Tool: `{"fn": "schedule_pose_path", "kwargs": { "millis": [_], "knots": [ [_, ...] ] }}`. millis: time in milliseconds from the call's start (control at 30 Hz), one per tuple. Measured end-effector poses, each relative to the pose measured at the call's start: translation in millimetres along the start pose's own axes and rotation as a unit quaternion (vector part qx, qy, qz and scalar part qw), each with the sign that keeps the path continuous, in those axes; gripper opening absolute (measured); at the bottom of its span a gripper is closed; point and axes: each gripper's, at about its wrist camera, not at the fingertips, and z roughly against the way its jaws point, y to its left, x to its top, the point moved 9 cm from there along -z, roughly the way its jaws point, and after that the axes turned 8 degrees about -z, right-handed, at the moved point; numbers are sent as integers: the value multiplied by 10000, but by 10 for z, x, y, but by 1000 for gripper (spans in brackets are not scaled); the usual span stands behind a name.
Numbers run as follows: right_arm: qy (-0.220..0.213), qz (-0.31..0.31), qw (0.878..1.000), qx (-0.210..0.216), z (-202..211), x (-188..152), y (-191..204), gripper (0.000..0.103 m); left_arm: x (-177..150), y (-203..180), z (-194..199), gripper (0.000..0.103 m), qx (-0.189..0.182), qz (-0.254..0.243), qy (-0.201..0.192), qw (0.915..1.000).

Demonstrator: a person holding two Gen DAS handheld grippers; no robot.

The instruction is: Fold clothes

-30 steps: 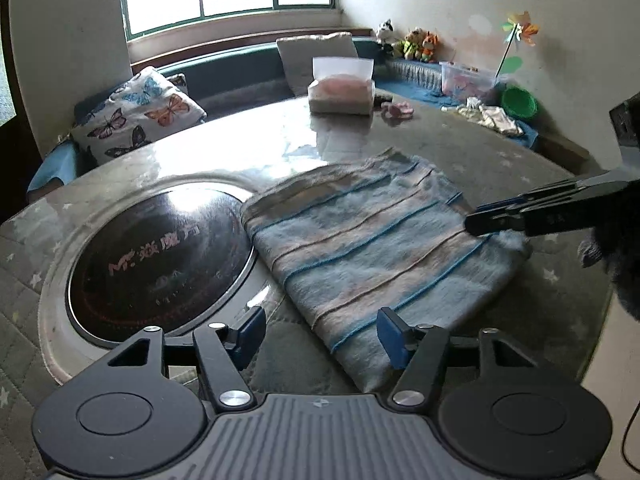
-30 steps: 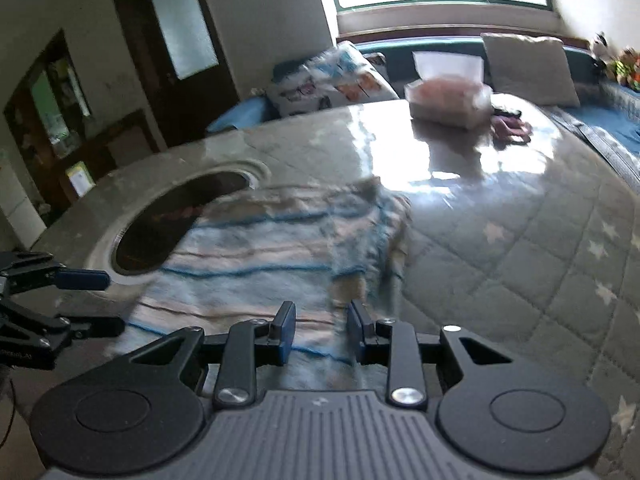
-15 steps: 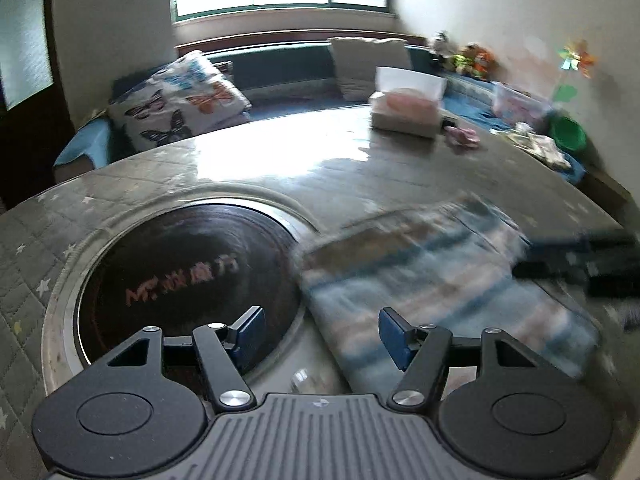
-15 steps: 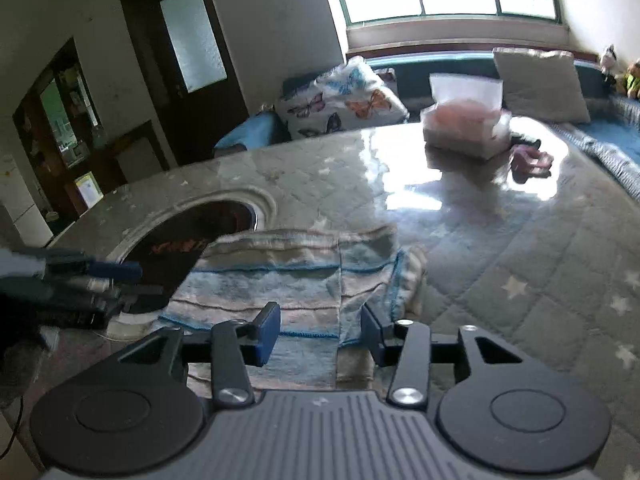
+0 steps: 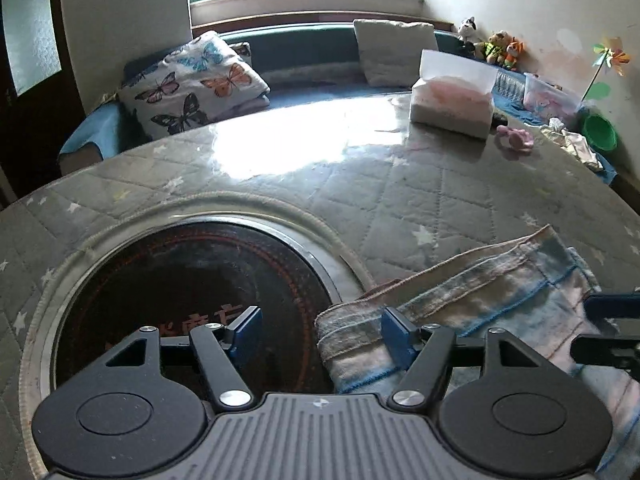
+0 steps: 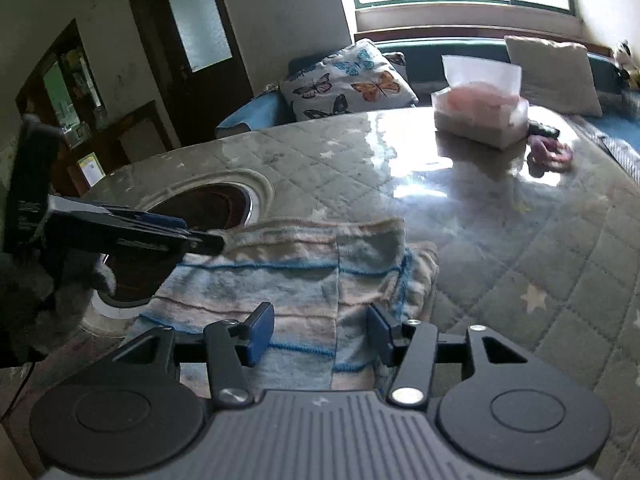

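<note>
A folded blue and beige striped cloth (image 5: pixel 500 300) (image 6: pixel 296 272) lies on the quilted round table (image 5: pixel 400 200), beside the dark round cooktop. My left gripper (image 5: pixel 320 332) (image 6: pixel 192 234) is open at the cloth's left corner, which sits between the jaws close to the right finger (image 5: pixel 394 334). No pad presses on it. My right gripper (image 6: pixel 320 332) (image 5: pixel 592 328) hovers over the cloth's near right part, where one layer overlaps another. Its jaws are opening, with cloth below the gap and nothing gripped.
The glass cooktop (image 5: pixel 180 300) is set into the table left of the cloth. A tissue box (image 5: pixel 452 100) and a small pink item (image 5: pixel 516 142) sit at the far side. A butterfly pillow (image 5: pixel 192 84) lies on the bench behind.
The left gripper has swung left along the cloth to its corner by the cooktop. The right gripper's jaws have widened and it has shifted slightly over the cloth.
</note>
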Motion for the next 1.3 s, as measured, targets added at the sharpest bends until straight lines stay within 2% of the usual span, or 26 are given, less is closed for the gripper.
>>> {"fn": "schedule_pose_path", "kwargs": {
  "millis": [200,333,467,500,567,733,900,1133,1233,1300],
  "knots": [
    [-12,124,9999,-61,-148,191,-27,52,155,-122,24,69,-137,-104,-172,9997],
    [46,55,9999,-90,-247,194,-89,52,163,-169,-93,71,-131,-122,-67,9998],
    [-83,69,9999,-122,-151,201,-72,53,158,-163,-99,72,-106,-68,-53,9999],
    [-116,42,9998,-132,-122,199,-80,54,154,-164,-80,73,-105,-71,-59,9999],
    [-174,-42,9997,-188,-66,189,-120,63,142,-166,-37,78,-95,-81,-70,9999],
    [-222,-250,9989,-320,51,111,-219,73,90,-179,102,89,-91,-49,-116,9999],
    [-119,-372,9985,-372,147,-84,-262,76,-36,-202,283,94,-146,55,-178,9997],
    [-75,-530,9979,-372,214,-258,-279,73,-285,-252,497,94,-220,219,-180,9994],
    [-104,-601,9975,-361,233,-269,-278,70,-377,-268,567,93,-257,324,-170,9990],
    [-138,-664,9970,-375,225,-262,-286,64,-424,-276,601,93,-275,406,-170,9987]
  ]
}}
